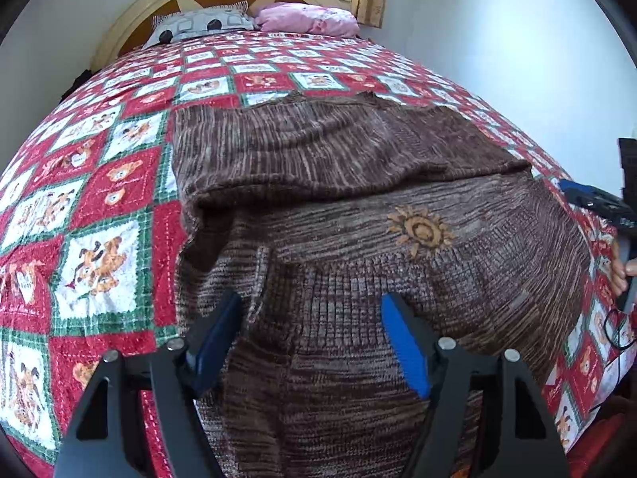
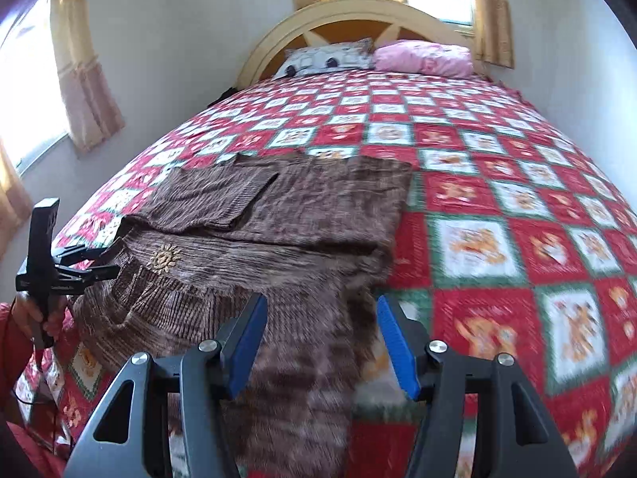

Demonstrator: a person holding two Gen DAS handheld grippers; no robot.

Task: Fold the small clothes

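Note:
A brown knitted sweater (image 1: 358,207) with a sun emblem (image 1: 420,231) lies partly folded on the bed; it also shows in the right wrist view (image 2: 286,215). My left gripper (image 1: 312,318) is open, its blue pads straddling the sweater's ribbed near part. It also shows in the right wrist view (image 2: 99,265) at the sweater's left edge. My right gripper (image 2: 320,320) is open over the sweater's near right part, a sleeve-like strip running between its pads. In the left wrist view the right gripper's body shows at the far right; its fingertips are not clear.
The bed carries a red, white and green teddy-bear quilt (image 2: 497,207). A grey patterned pillow (image 2: 330,57) and a pink pillow (image 2: 422,57) lie by the cream headboard (image 2: 358,12). Walls flank the bed; curtained windows (image 2: 24,79) are at left and behind.

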